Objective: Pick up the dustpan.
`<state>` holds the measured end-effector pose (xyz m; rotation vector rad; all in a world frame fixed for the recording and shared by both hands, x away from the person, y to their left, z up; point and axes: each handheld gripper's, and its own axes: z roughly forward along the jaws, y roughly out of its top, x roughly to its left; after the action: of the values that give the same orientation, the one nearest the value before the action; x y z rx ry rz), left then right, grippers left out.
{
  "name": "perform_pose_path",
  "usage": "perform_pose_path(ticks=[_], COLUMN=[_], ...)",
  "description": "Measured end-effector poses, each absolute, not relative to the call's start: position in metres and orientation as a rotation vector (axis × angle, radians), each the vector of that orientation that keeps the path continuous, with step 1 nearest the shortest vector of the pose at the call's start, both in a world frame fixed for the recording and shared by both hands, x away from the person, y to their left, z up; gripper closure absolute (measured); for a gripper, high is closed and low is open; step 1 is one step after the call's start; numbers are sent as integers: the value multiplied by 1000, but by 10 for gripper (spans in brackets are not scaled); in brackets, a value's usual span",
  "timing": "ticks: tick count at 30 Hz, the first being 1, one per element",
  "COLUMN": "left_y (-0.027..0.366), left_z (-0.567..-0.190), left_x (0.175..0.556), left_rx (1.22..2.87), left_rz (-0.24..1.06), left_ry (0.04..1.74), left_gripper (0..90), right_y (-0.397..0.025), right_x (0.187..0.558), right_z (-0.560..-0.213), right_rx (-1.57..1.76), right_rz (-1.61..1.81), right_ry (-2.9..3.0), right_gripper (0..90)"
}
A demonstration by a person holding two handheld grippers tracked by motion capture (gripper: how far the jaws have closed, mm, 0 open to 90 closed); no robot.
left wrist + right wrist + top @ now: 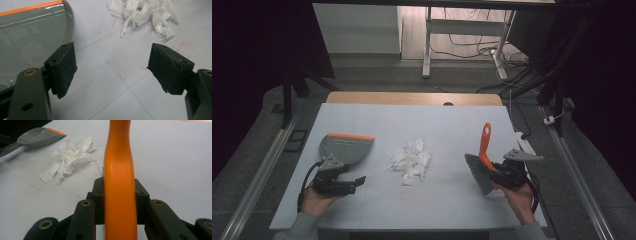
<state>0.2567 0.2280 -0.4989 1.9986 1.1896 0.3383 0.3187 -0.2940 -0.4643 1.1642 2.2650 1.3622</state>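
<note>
A grey dustpan (346, 147) with an orange front lip lies flat at the table's left. My left gripper (358, 180) hovers just in front of it, open, with bare table between its jaws. In the left gripper view the dustpan (30, 37) lies beside the left pad (62, 67), outside the gap of that gripper (112, 67). A pile of torn white paper (411, 161) sits mid-table. My right gripper (499, 175) is shut on the orange handle of a brush (484, 145), its grey bristles pointing towards the paper. The handle (120, 175) runs up between the jaws.
The white table top (447, 125) ends in a wooden strip at the far edge. Beyond it are desk legs and cables on the floor. Faint red marks show on the surface near the paper (147, 12). Bare table separates the paper (67, 157) from the dustpan (37, 137).
</note>
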Motion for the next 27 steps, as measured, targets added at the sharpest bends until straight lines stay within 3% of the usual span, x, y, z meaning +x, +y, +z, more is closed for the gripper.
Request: perform_pose_path(ticks=[27], left_y=[231], left_z=[-495], left_x=[255], left_rx=[2003], left_rz=[319], left_ry=[1179], left_gripper=[248], right_y=[-292], right_x=[317], right_z=[-464], right_rx=[1132], right_rz=[1365], right_ry=[2259], right_gripper=[700])
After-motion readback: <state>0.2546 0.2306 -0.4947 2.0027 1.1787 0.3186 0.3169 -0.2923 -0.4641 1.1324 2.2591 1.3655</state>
